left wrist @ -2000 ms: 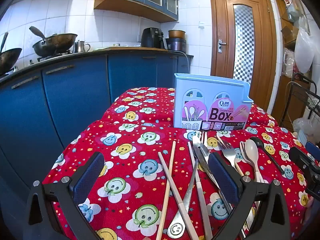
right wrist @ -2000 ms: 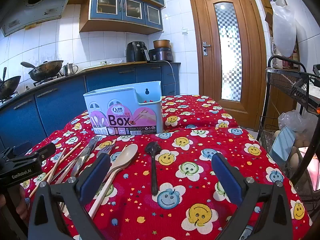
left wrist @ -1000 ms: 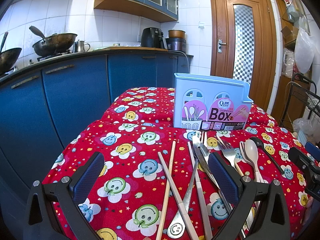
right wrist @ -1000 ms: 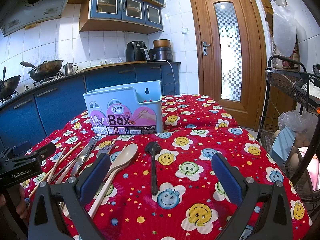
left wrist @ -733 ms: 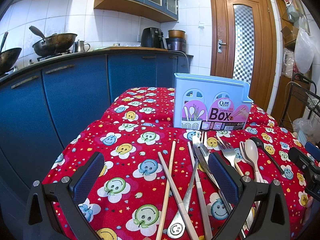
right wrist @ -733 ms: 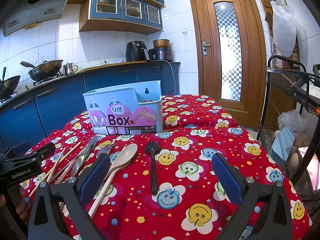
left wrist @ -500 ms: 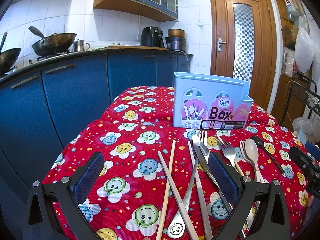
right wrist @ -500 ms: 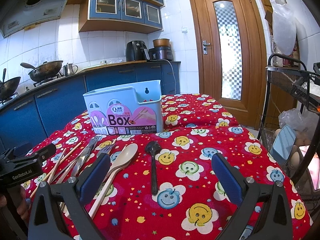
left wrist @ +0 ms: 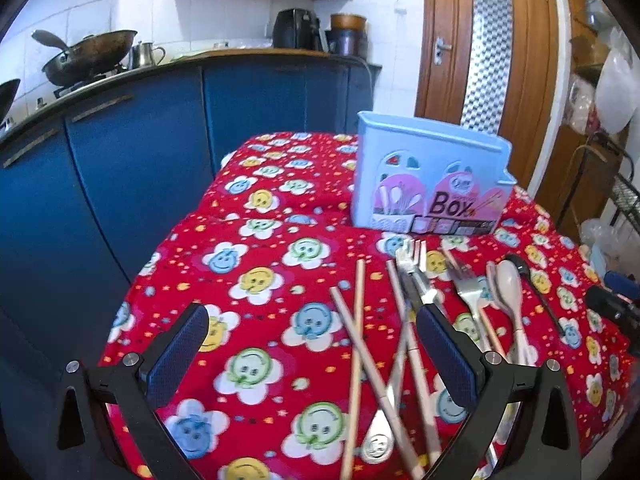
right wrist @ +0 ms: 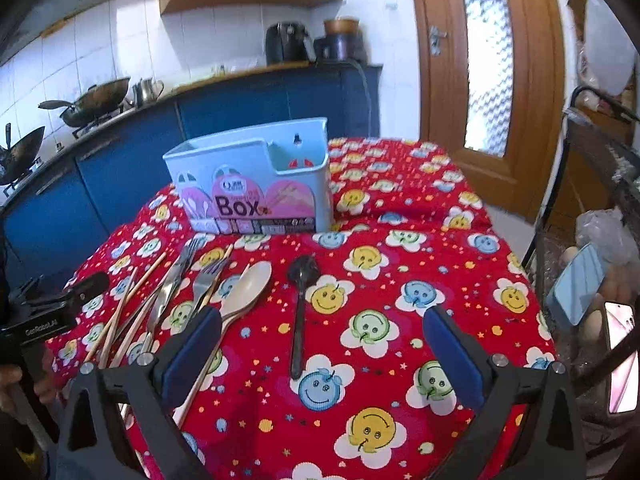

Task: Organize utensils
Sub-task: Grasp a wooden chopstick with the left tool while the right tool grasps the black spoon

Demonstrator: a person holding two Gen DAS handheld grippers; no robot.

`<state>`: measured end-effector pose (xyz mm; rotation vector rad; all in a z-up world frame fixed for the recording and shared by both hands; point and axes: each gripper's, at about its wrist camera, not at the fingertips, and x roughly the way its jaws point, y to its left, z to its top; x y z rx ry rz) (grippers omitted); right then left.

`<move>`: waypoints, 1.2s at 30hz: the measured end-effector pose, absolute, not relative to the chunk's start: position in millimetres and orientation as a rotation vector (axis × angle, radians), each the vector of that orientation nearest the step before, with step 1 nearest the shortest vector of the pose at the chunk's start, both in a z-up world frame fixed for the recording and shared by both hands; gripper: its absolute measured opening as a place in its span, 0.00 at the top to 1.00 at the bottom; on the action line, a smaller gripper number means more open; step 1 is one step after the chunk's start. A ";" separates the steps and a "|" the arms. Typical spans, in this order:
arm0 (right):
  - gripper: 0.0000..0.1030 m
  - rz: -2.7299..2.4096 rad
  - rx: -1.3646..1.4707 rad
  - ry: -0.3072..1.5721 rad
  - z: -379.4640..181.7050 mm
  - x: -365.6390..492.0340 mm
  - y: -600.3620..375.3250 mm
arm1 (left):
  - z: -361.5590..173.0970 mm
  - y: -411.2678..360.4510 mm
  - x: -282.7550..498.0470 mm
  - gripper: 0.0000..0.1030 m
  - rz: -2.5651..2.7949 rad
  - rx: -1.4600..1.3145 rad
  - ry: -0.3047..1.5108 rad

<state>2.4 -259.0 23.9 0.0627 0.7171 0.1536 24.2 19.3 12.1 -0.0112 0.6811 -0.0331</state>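
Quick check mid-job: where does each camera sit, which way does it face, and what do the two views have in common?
Left wrist: on the left hand-held gripper, open, facing the chopsticks; only its fingers show.
Right wrist: on the right hand-held gripper, open, facing the black spoon; its fingers, the left gripper and a hand show.
Shared: blue utensil box, beige spoon, forks, red tablecloth.

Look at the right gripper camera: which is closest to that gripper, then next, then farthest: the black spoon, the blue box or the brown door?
1. Black plastic spoon, on the cloth between the right gripper's fingers.
2. Light blue plastic utensil box, mid-table, left of centre.
3. Brown wooden door, beyond the table, right.
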 end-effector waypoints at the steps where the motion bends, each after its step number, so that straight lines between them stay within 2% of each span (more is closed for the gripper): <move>1: 0.04 0.159 0.062 0.739 24.4 5.8 -259.9 | 12.5 19.6 26.1 0.00 -0.023 0.007 0.700; 4: 0.11 0.177 0.040 0.797 23.3 16.4 -259.2 | 10.4 20.6 33.1 0.04 -0.040 0.027 0.765; 7: 0.20 0.193 0.016 0.855 20.8 27.1 -256.0 | 6.6 21.5 40.2 0.15 -0.072 0.023 0.842; 9: 0.27 0.206 0.008 0.893 19.3 32.8 -254.0 | 4.4 20.7 43.7 0.36 -0.108 0.016 0.895; 12: 0.35 0.228 -0.003 0.957 15.0 42.6 -251.0 | -0.3 19.9 48.4 0.58 -0.177 -0.027 0.968; 14: 0.41 0.240 -0.001 1.003 10.9 49.9 -250.5 | -2.8 19.3 50.9 0.62 -0.213 -0.062 1.005; 16: 0.46 0.245 0.005 1.042 7.0 56.7 -251.4 | -5.1 17.0 53.5 0.71 -0.237 -0.078 1.027; 18: 0.52 0.253 0.007 1.067 4.1 63.2 -251.8 | -6.4 14.9 54.8 0.86 -0.268 -0.097 1.047; 26: 0.64 0.273 -0.011 1.136 -6.5 84.9 -244.0 | -11.9 9.6 61.4 0.91 -0.282 -0.098 1.073; 28: 0.78 0.266 -0.033 1.141 -6.6 88.0 -241.4 | -11.8 11.4 63.6 0.94 -0.280 -0.098 1.067; 29: 0.89 0.264 -0.035 1.144 -6.9 89.0 -241.3 | -10.6 12.1 63.9 0.95 -0.281 -0.098 1.063; 30: 0.92 0.266 -0.032 1.152 -7.0 89.6 -241.8 | -9.2 13.5 64.5 0.95 -0.282 -0.097 1.061; 36: 0.92 0.267 -0.032 1.195 -3.2 85.2 -248.4 | 3.4 22.4 67.5 0.95 -0.281 -0.090 1.040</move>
